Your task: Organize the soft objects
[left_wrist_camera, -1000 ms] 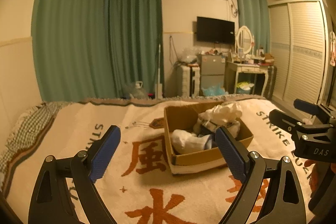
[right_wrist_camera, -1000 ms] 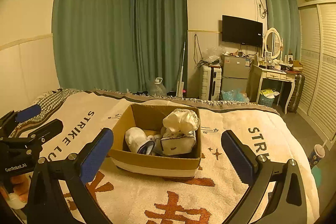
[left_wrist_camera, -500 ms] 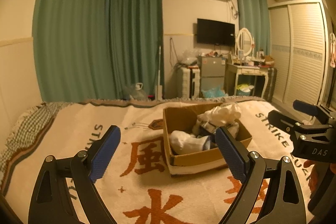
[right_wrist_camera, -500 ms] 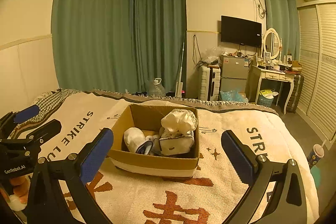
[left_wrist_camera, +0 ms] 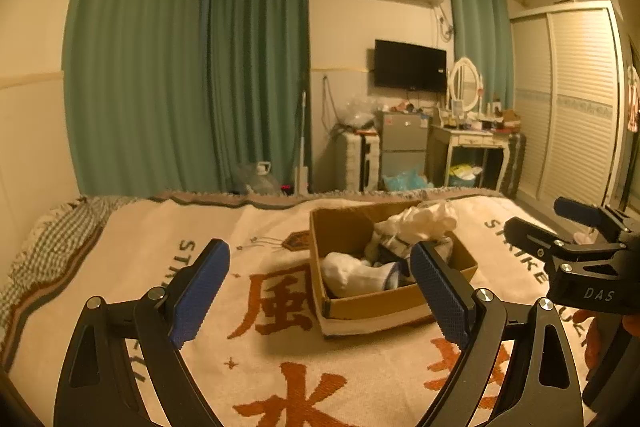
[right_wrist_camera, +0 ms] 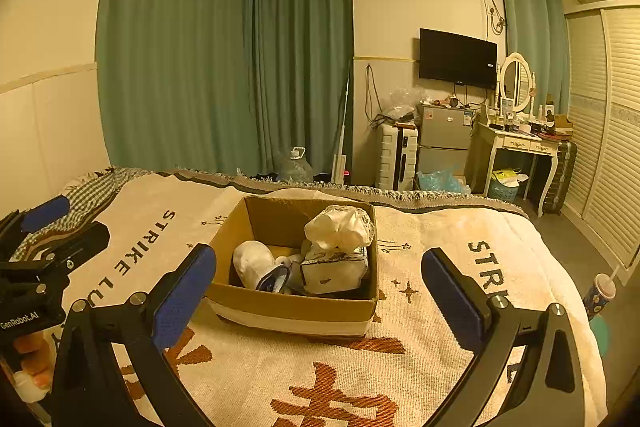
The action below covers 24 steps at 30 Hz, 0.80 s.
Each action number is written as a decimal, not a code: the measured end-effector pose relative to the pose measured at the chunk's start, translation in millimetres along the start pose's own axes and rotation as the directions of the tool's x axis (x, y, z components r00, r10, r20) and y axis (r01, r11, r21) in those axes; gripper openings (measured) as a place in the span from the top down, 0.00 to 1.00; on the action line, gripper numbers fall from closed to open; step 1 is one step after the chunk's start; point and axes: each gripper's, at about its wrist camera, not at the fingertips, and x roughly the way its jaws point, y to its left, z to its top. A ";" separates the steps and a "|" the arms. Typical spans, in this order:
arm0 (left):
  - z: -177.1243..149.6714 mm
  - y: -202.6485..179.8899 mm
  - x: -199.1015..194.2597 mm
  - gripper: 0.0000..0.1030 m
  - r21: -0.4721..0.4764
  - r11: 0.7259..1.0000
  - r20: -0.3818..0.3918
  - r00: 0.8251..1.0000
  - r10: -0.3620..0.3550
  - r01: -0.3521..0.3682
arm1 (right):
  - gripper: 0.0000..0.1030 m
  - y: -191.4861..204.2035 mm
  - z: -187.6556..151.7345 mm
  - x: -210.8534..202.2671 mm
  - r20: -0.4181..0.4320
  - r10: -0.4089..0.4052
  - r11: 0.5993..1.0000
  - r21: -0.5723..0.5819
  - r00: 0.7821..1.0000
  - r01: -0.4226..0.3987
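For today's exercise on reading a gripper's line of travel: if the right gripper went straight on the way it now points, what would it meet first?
Probably the cardboard box on the blanket: it sits centred ahead of the right gripper, whose jaws are open and empty. Depth is unclear, so the near wall is a guess.

Open cardboard box (right_wrist_camera: 296, 311) on blanket, white soft items (right_wrist_camera: 340, 231) heaped inside

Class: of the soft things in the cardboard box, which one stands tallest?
The crumpled white tissue bulging from the tissue box; the white cap sits lower.
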 end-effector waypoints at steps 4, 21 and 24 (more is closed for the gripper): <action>0.2 0.3 -0.8 0.10 0.000 1.000 0.001 1.000 0.001 -0.001 | 0.00 -0.6 -0.2 -0.3 -0.002 -0.003 1.000 0.001 1.000 0.003; 1.4 1.9 0.0 0.10 -0.002 1.000 -0.001 1.000 0.008 -0.008 | 0.00 -2.3 -0.2 -1.7 0.003 -0.018 1.000 -0.001 1.000 0.018; 0.7 1.1 0.3 0.10 0.002 1.000 -0.006 1.000 0.013 -0.013 | 0.00 -2.9 -1.2 -1.4 0.000 -0.016 1.000 -0.001 1.000 0.016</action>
